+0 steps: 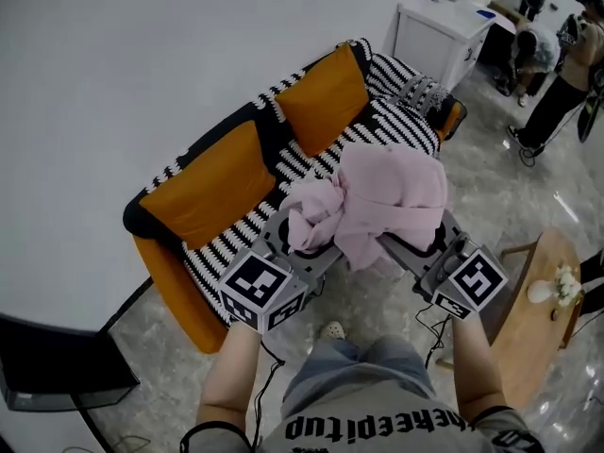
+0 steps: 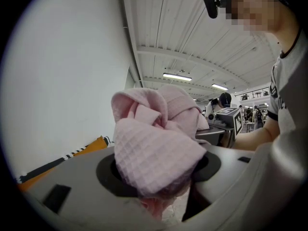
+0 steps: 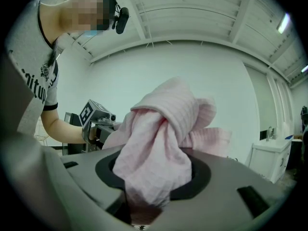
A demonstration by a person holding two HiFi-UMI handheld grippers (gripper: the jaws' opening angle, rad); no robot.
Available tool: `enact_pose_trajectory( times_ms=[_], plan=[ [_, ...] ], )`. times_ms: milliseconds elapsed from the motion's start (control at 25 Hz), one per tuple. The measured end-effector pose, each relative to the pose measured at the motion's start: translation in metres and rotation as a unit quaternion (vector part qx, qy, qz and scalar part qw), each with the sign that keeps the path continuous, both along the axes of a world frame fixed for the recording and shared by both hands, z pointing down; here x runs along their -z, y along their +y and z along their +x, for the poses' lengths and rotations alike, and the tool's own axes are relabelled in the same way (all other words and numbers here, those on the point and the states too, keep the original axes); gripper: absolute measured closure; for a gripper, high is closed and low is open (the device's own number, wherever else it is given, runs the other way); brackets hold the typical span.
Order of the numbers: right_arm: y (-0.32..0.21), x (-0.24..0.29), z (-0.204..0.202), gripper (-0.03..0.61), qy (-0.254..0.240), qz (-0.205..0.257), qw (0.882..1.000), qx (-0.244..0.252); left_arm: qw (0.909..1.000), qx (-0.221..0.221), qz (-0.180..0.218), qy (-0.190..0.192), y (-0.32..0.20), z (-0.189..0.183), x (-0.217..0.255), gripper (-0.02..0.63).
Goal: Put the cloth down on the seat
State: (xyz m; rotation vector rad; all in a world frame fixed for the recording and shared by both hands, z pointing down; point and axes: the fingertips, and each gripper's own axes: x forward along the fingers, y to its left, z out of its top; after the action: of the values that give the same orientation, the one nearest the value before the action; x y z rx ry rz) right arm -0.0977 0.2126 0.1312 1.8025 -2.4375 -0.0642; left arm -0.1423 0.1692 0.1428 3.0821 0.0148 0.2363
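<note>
A pink waffle-weave cloth [image 1: 377,201] hangs bunched in the air between my two grippers, just in front of the sofa. The left gripper [image 1: 307,242] is shut on its left part; that cloth [image 2: 154,148] fills the jaws in the left gripper view. My right gripper [image 1: 408,242] is shut on the right part, and the cloth [image 3: 159,153] spills over its jaws in the right gripper view. The sofa seat [image 1: 283,173] has a black-and-white striped cover and lies beyond and below the cloth. Both pairs of fingertips are hidden by fabric.
Two orange back cushions [image 1: 212,182] [image 1: 321,97] lean on the sofa, with a small patterned pillow [image 1: 422,92] at its far end. A white cabinet [image 1: 444,31] stands beyond. A wooden side table [image 1: 533,300] is at my right. People [image 1: 566,64] stand at the far right.
</note>
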Motion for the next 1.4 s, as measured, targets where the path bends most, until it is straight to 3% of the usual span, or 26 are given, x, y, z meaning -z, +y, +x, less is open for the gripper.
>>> enact_pose_trajectory(
  times_ms=[720,1400],
  plan=[
    [-0.055,-0.008,0.032,0.368,-0.003,-0.018,1.0,0.026,0.9993,0.03,-0.021,-0.004,-0.053,0.03,-0.01,0.337],
    [-0.137,-0.006,0.114,0.37,-0.008,-0.026,0.991,0.129,0.9903,0.135,-0.033,-0.008,-0.124,0.105,-0.008,0.337]
  ],
)
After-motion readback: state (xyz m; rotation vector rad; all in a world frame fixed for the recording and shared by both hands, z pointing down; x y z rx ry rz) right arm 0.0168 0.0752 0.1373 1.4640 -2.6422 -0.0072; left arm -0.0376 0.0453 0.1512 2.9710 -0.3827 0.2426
